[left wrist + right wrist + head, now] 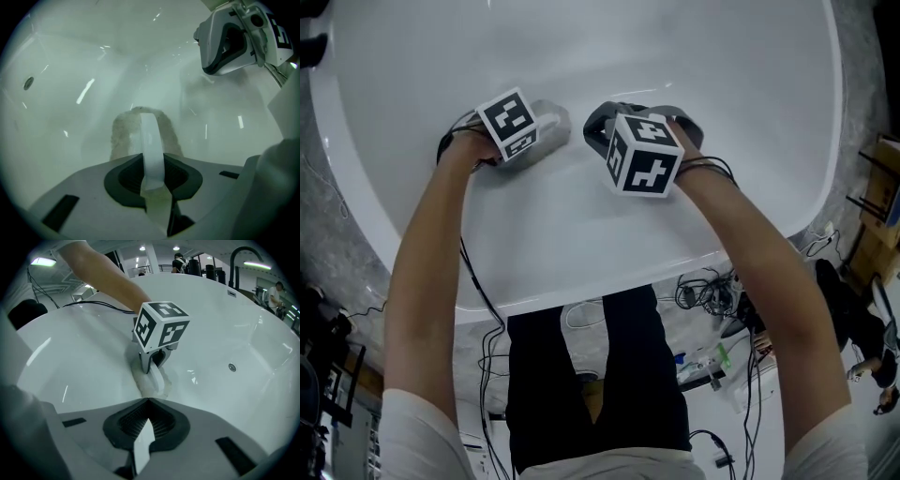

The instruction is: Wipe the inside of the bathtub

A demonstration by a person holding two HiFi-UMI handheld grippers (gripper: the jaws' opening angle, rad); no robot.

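The big white bathtub (750,141) fills most of the head view. Its far end and left side are cut off by the picture edge. The inside is smooth and shiny, with bright streaks of light on it. A person leans over the near rim, and both bare arms (422,309) reach down into the tub.

In the head view the hands and the black and white cubes hide the jaws of both tools.

The left gripper (147,126) is on the left, low on the inside wall of the tub. Its jaws are pressed together on a pale cloth (123,136). The cloth lies flat against the tub wall under the jaw tips. It is about the same colour as the tub, so its edges are hard to see.

The right gripper (146,427) is just to the right of the left one, near it but not touching it. Its jaws are closed together with nothing between them.

The floor (337,253) around the tub is grey and speckled. Black cables (708,291) lie in a tangle on it at the near right.

A black tap (236,258) curves over the far rim. Behind it there are ceiling lights (44,261) and some people (273,291), too small to make out.

A little round hole (231,367) sits in the tub wall.
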